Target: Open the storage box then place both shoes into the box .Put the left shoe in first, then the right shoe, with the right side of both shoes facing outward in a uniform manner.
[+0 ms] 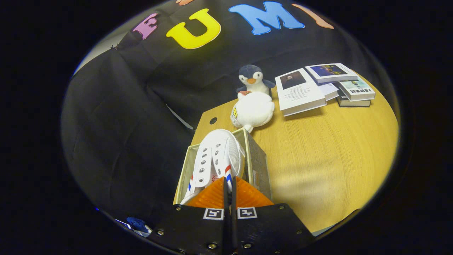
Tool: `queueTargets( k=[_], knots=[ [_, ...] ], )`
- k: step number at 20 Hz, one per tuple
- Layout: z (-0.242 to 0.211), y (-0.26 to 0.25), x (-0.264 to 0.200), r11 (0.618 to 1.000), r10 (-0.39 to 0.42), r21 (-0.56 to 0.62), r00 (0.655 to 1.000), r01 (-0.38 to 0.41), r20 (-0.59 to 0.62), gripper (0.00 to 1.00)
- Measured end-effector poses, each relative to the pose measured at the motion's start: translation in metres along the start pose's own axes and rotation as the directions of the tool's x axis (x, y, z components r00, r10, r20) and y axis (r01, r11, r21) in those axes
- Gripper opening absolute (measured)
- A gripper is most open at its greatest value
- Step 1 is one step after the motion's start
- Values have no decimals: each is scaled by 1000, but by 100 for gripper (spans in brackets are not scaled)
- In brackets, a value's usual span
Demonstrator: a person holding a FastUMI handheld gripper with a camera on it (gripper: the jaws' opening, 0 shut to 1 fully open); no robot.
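One shoe [216,156]: white, standing in the open storage box [256,166], pinched by its rear edge.
Gripper [229,184]: fingers pressed together on that shoe.
Penguin toy [253,102]: twelve o'clock beyond the box.
Books [318,86]: two o'clock.

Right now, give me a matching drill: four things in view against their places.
1. white lace-up canvas shoe
2. white round plush toy
3. grey-and-white plush penguin
4. hand-held gripper

A. against the black cloth wall
B. inside the open beige storage box
C. fingers closed together over the shoe's heel end
D. on the table just beyond the box

Pairs: 1-B, 2-D, 3-A, 4-C
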State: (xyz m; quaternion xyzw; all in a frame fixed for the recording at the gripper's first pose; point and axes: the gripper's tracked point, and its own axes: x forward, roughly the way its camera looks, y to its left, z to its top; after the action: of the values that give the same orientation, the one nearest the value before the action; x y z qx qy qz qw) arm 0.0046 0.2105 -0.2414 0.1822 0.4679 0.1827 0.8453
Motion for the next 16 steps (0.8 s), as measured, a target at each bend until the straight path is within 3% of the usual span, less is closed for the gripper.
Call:
queueTargets(
  k=[3,4,6,8,16],
  knots=[
    [-8,-5,8,997,-49,-58,999,49,-2,0],
    [-8,2,8,998,-21,-67,1000,21,7,8],
    [16,13,0,998,19,-66,995,-13,99,49],
    [37,10,-13,997,12,-78,985,1,171,99],
    [93,5,-95,974,13,-214,932,70,362,98]
  ],
)
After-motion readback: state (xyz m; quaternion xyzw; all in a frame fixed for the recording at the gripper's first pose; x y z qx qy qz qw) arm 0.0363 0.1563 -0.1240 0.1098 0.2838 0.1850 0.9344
